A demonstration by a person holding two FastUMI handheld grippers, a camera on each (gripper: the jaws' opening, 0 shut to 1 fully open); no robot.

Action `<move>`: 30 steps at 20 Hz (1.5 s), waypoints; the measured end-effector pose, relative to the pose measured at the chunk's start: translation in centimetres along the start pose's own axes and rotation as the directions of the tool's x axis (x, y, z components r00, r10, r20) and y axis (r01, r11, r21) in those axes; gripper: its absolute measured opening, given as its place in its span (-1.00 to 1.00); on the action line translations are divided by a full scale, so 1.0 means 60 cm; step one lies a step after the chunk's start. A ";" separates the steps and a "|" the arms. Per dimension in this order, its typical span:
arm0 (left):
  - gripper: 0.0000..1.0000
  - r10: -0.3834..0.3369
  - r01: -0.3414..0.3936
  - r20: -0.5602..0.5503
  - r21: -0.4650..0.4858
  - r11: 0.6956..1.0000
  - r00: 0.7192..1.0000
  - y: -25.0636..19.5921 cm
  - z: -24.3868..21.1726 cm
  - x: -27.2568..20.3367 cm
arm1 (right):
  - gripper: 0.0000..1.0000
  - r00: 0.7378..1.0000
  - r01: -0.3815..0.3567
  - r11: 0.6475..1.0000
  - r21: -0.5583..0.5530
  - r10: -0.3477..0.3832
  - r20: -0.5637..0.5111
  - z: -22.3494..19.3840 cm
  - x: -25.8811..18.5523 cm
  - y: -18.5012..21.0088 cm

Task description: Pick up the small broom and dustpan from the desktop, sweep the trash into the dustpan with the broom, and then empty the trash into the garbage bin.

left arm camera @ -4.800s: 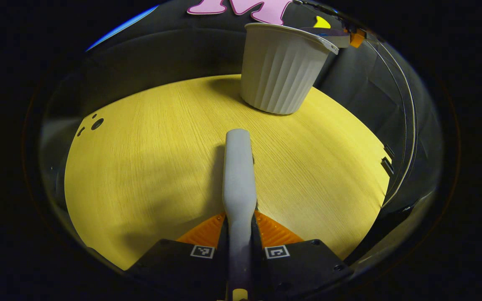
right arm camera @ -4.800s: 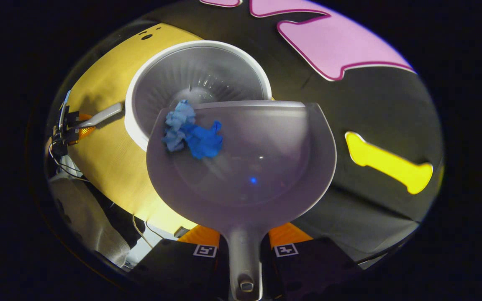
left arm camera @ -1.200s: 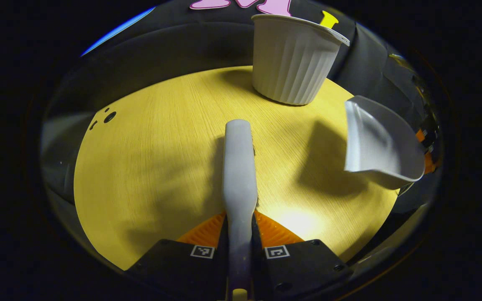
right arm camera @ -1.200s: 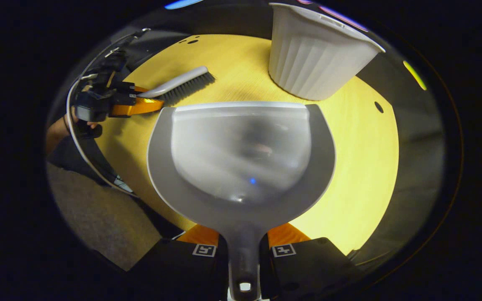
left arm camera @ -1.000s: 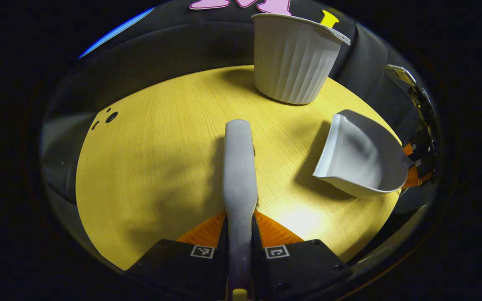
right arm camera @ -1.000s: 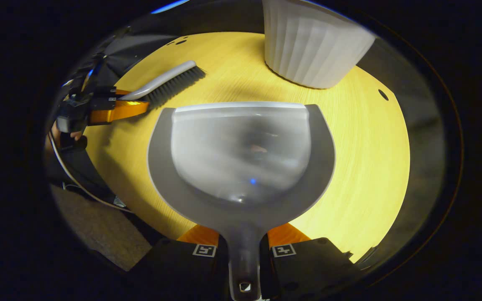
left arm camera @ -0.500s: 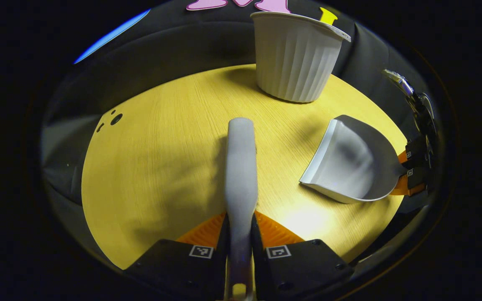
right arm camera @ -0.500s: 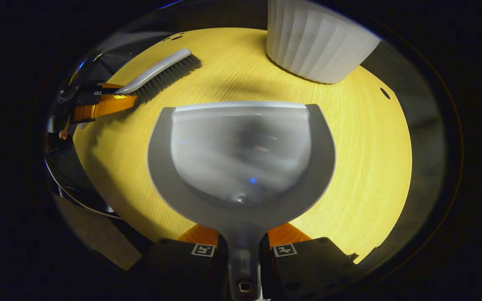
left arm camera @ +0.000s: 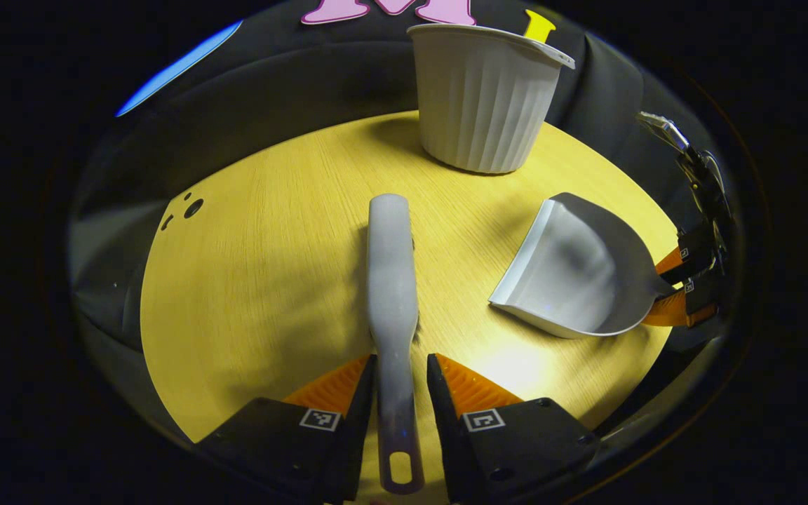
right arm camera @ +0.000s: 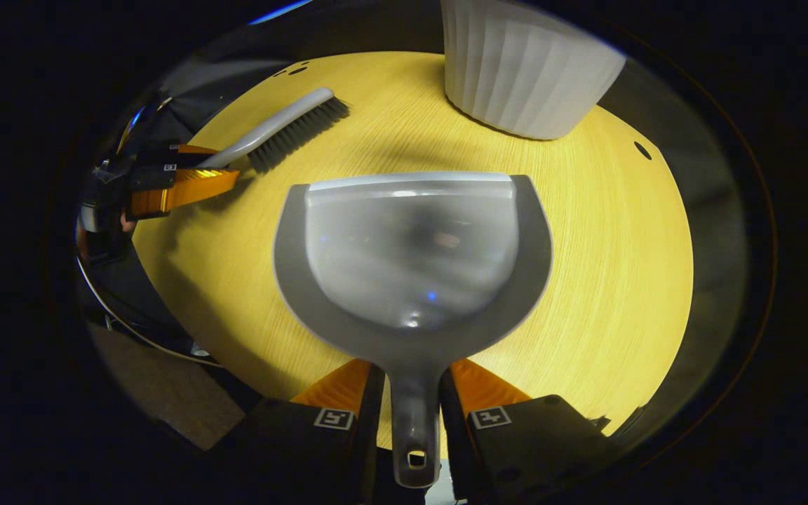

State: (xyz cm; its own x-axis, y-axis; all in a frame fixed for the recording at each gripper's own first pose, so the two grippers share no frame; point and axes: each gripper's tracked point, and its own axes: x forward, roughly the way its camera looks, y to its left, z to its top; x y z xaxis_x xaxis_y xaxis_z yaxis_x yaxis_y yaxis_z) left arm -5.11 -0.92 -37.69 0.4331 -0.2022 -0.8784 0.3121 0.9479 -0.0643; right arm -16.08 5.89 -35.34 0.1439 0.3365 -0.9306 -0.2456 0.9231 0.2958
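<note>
Broom (left arm camera: 391,280) between left hand-held gripper (left arm camera: 400,379) fingers

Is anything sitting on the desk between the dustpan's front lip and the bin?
Nothing visible does. In the right gripper view, bare desktop lies between the lip of the dustpan and the garbage bin beyond it. The broom lies off to the left, clear of that path.

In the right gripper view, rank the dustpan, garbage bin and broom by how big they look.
1. Dustpan: looks largest, though it sits nearest the camera, which inflates it.
2. Garbage bin: next, but cut off at the top, so its true rank against the dustpan is unsure.
3. Broom: smallest, lying farther off.
</note>
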 end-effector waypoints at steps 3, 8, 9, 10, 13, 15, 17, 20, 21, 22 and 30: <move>0.12 0.015 -0.015 0.032 0.010 1.000 0.999 0.001 0.012 -0.026 | 0.38 0.998 -0.007 0.999 0.032 0.005 0.066 0.013 -0.047 0.008; 0.25 0.053 -0.044 0.181 -0.056 0.997 0.982 0.004 0.070 -0.096 | 0.32 0.964 0.034 0.998 0.047 -0.045 0.261 0.059 -0.152 -0.006; 0.25 0.056 -0.040 0.236 -0.073 0.997 0.970 0.006 0.092 -0.115 | 0.33 0.948 0.042 0.998 0.049 -0.055 0.314 0.077 -0.174 -0.007; 0.26 0.056 -0.032 0.289 -0.086 0.996 0.956 0.007 0.118 -0.135 | 0.33 0.929 0.055 0.997 0.051 -0.069 0.364 0.098 -0.200 -0.008; 0.28 0.018 0.015 0.434 -0.071 0.997 0.901 0.000 0.192 -0.187 | 0.39 0.851 0.117 0.991 0.069 -0.136 0.508 0.166 -0.269 -0.020; 0.30 0.028 0.000 0.497 -0.057 0.998 0.867 -0.003 0.234 -0.221 | 0.43 0.794 0.139 0.988 0.072 -0.155 0.587 0.213 -0.315 -0.016; 0.33 0.059 -0.028 0.568 -0.063 0.998 0.821 -0.010 0.273 -0.255 | 0.53 0.726 0.157 0.985 0.074 -0.165 0.668 0.254 -0.355 -0.016; 0.38 0.111 -0.090 0.651 -0.066 0.994 0.751 -0.022 0.309 -0.305 | 0.65 0.614 0.184 0.979 0.083 -0.181 0.768 0.293 -0.401 -0.021; 0.42 0.129 -0.116 0.668 -0.064 0.991 0.733 -0.022 0.316 -0.314 | 0.67 0.579 0.198 0.976 0.093 -0.193 0.792 0.302 -0.416 -0.027; 0.45 0.139 -0.132 0.677 -0.062 0.989 0.723 -0.027 0.320 -0.322 | 0.71 0.548 0.211 0.972 0.102 -0.204 0.811 0.313 -0.435 -0.032; 0.68 0.145 -0.008 0.719 -0.190 0.982 0.680 -0.101 0.340 -0.359 | 0.96 0.435 0.177 0.976 0.128 -0.195 0.879 0.334 -0.504 -0.092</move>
State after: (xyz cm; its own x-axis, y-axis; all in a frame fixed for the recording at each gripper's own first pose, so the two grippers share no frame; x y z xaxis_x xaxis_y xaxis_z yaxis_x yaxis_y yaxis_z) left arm 0.94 -7.31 -8.69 0.9476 -0.1771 -0.2658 0.1419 0.9790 -0.1463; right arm 0.12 -5.66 -4.52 0.9531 0.1301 -0.2734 -0.0910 0.9843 0.1512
